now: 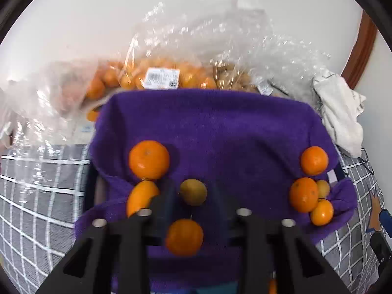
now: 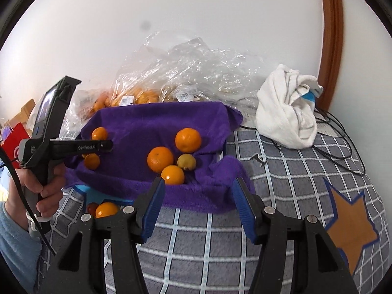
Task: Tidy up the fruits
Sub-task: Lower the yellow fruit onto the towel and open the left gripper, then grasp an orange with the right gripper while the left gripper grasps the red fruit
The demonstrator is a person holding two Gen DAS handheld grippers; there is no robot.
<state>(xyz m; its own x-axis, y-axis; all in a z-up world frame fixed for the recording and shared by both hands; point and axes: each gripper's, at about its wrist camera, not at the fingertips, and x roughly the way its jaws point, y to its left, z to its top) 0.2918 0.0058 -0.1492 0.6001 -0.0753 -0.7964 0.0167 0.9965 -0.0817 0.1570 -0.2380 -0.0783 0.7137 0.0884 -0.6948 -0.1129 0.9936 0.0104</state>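
A purple towel lines a box on the bed. Several oranges lie on it: a large one at left, a group at right, and a yellow-green fruit. My left gripper is open, its fingers on either side of the yellow-green fruit, with an orange blurred just below it. In the right wrist view the left gripper's body reaches over the towel's left side. My right gripper is open and empty at the towel's near edge, just in front of an orange.
Clear plastic bags with more oranges lie behind the box against the white wall. A crumpled white cloth and black cables lie at the right. An orange and a red fruit sit by the box's near left corner on the checked blanket.
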